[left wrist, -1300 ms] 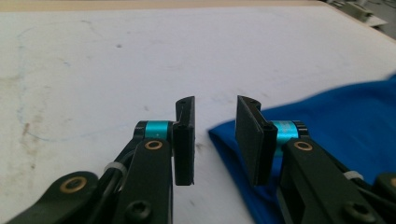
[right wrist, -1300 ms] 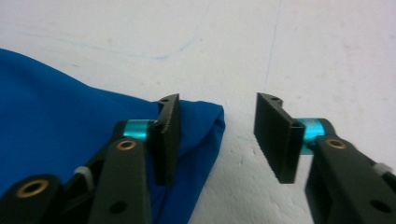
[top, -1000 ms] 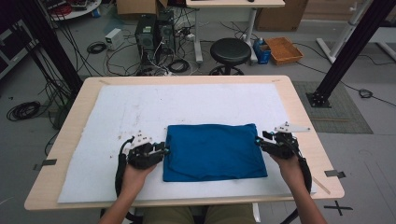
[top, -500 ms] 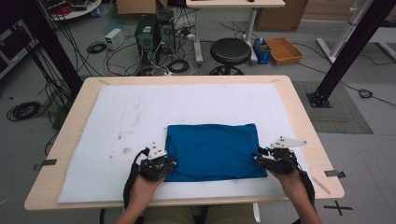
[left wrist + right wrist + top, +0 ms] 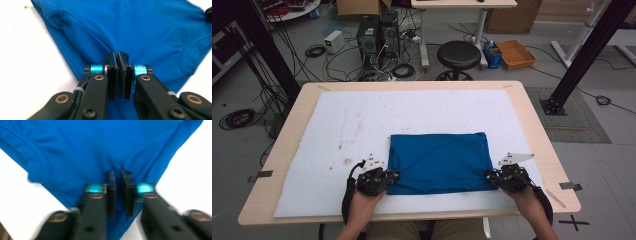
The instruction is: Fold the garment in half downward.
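Observation:
A blue folded cloth (image 5: pixel 439 160) lies flat on the white mat (image 5: pixel 337 130), toward the table's near side. My left gripper (image 5: pixel 393 175) sits at the cloth's near-left corner, its jaws pressed together on the fabric. The left gripper view has this gripper (image 5: pixel 117 53) pinching a ridge of the blue cloth (image 5: pixel 140 27). At the near-right corner my right gripper (image 5: pixel 488 176) is shut on the fabric too. In the blurred right gripper view its jaws (image 5: pixel 118 172) hold a fold of the cloth (image 5: pixel 87 145) between them.
The mat covers most of the wooden table (image 5: pixel 537 125), with brown stains (image 5: pixel 347 161) left of the cloth. Beyond the far edge stand a black stool (image 5: pixel 458 52), computer towers (image 5: pixel 374 35) with cables, and a cardboard tray (image 5: pixel 516 52). The near edge lies just behind both hands.
Both grippers have slid along the cloth's side edges toward the person, from mid-height to the near corners. The cloth itself lies about where it was.

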Demonstrator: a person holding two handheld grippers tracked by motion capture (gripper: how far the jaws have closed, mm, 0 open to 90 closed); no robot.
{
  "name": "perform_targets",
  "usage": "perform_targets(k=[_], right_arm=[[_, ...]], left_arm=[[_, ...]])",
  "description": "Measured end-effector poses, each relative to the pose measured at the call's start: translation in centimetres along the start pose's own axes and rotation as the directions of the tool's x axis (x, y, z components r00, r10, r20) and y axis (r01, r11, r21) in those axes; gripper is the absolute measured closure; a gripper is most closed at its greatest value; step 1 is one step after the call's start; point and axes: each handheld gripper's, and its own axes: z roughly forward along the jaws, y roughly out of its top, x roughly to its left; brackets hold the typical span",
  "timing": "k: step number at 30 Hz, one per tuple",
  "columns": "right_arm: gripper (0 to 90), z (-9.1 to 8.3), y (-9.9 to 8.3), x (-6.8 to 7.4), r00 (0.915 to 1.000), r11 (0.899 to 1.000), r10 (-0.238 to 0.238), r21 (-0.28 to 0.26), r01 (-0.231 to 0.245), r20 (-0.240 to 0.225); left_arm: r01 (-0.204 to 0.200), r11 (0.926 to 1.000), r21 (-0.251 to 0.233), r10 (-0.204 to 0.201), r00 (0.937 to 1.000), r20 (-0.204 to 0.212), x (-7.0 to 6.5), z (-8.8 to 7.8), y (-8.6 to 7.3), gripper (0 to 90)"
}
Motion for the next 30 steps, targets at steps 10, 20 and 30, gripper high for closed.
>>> perform_targets(k=[10, 20, 30], right_arm=[[82.6, -0.8, 0.2, 0.4, 0.9995, 0.998, 0.003, 0.058, -0.001, -0.031], [24.9, -2.3, -0.1, -1.3, 0.9888, 0.962, 0.038, -0.274, 0.003, 0.144], [21.3, -2.9, -0.5, -2.6, 0.9806, 0.916, 0.074, -0.402, 0.005, 0.181]], left_arm=[[-0.025, 0.9988, 0.042, 0.025, 0.9996, -0.010, 0.1, -0.6, -0.8, 75.9], [-0.216, 0.9378, -0.272, 0.220, 0.9753, -0.016, 2.6, -1.7, 0.4, 38.3], [-0.201, 0.8991, -0.389, 0.206, 0.9782, -0.029, 5.0, -2.7, 0.9, 23.3]])
